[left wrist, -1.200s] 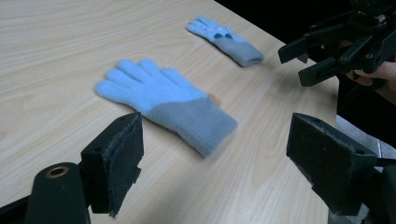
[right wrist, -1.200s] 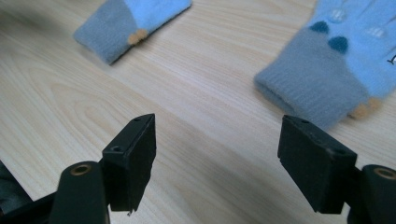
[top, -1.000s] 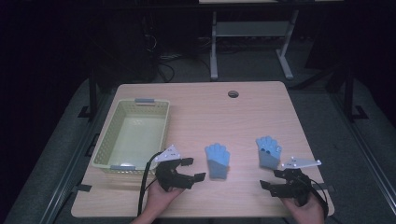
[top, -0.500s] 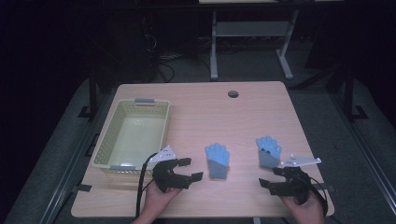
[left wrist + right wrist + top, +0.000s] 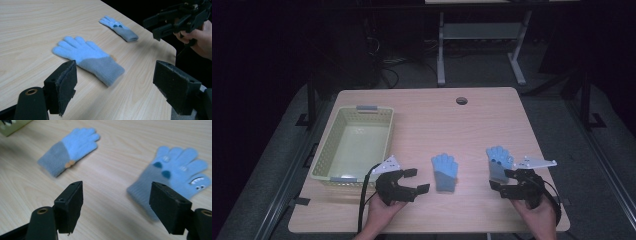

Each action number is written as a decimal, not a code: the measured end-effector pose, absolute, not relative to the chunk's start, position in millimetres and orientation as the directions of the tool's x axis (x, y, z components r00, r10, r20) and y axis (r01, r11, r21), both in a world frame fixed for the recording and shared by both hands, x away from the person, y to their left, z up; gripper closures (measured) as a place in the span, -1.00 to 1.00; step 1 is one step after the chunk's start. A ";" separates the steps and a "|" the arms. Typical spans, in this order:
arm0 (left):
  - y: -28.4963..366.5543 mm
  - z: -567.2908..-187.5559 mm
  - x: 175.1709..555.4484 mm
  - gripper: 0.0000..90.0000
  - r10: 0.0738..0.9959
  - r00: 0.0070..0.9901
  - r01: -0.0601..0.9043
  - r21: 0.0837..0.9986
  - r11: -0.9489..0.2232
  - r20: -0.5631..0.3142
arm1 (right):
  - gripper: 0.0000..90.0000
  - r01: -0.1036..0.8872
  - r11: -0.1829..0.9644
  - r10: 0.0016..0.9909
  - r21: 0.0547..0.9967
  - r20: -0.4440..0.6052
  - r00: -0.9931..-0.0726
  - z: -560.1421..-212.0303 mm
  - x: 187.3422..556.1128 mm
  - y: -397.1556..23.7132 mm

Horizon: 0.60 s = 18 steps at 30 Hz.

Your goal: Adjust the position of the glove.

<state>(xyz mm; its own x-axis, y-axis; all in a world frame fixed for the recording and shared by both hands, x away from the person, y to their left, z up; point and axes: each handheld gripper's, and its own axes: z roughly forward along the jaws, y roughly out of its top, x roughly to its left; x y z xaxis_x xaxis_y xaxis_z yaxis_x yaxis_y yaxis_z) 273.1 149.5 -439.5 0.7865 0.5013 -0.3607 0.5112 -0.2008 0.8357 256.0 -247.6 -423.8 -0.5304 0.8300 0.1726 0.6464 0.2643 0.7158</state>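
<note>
Two light blue knit gloves with grey cuffs lie flat on the wooden table. The plain glove point(image 5: 445, 171) point(image 5: 87, 58) point(image 5: 70, 147) is just right of my left gripper point(image 5: 417, 180) point(image 5: 117, 85), which is open and holds nothing, its jaws pointing at the cuff. The glove with a face pattern point(image 5: 499, 162) point(image 5: 175, 170) point(image 5: 118, 28) lies at the tips of my right gripper point(image 5: 501, 180) point(image 5: 117, 205). That gripper is open and holds nothing, with the cuff just ahead of its right jaw.
A pale green plastic basket point(image 5: 326, 148) stands empty at the table's left, just behind my left gripper. A round cable hole point(image 5: 461, 100) is at the far edge. The near table edge runs close under both hands.
My left gripper has edged slightly to the left. The right gripper and both gloves have stayed where they were.
</note>
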 end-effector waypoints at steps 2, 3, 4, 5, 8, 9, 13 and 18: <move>149.9 -439.6 272.9 -0.58 0.502 0.785 0.512 0.836 -0.199 -0.362 | -0.42 0.655 0.251 0.836 0.713 0.182 -0.518 -421.7 260.1 -251.7; 149.9 -439.4 272.4 -0.58 0.503 0.785 0.511 0.837 -0.195 -0.362 | -0.42 0.664 0.248 0.842 0.706 0.182 -0.508 -420.4 265.0 -255.4; 150.0 -438.9 272.4 -0.58 0.503 0.786 0.509 0.838 -0.197 -0.359 | -0.43 0.664 0.252 0.844 0.704 0.176 -0.506 -419.7 267.5 -257.2; 149.7 -437.7 272.8 -0.58 0.505 0.787 0.505 0.840 -0.199 -0.354 | -0.43 0.667 0.249 0.849 0.702 0.174 -0.500 -419.2 269.8 -258.3; 149.8 -438.1 273.8 -0.58 0.507 0.787 0.504 0.840 -0.200 -0.351 | -0.44 0.680 0.258 0.849 0.686 0.174 -0.498 -417.6 278.1 -261.3; 149.6 -438.5 273.7 -0.58 0.507 0.786 0.506 0.839 -0.199 -0.354 | -0.44 0.686 0.261 0.851 0.679 0.173 -0.495 -417.1 280.4 -262.0; 148.6 -438.0 273.5 -0.58 0.510 0.788 0.500 0.841 -0.204 -0.345 | -0.43 0.693 0.291 0.848 0.660 0.157 -0.506 -412.9 288.3 -263.2; 148.2 -438.4 273.1 -0.58 0.508 0.789 0.500 0.841 -0.205 -0.345 | -0.43 0.709 0.312 0.842 0.632 0.162 -0.515 -406.7 296.0 -262.2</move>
<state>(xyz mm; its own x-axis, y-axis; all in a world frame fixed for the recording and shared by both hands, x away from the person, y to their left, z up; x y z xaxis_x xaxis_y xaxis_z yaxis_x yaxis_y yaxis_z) 273.1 148.2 -438.4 0.7889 0.5083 -0.3453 0.5005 -0.2054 0.8411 296.0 -262.2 -406.7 -0.5146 0.8421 0.1615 0.7092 0.3122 0.6321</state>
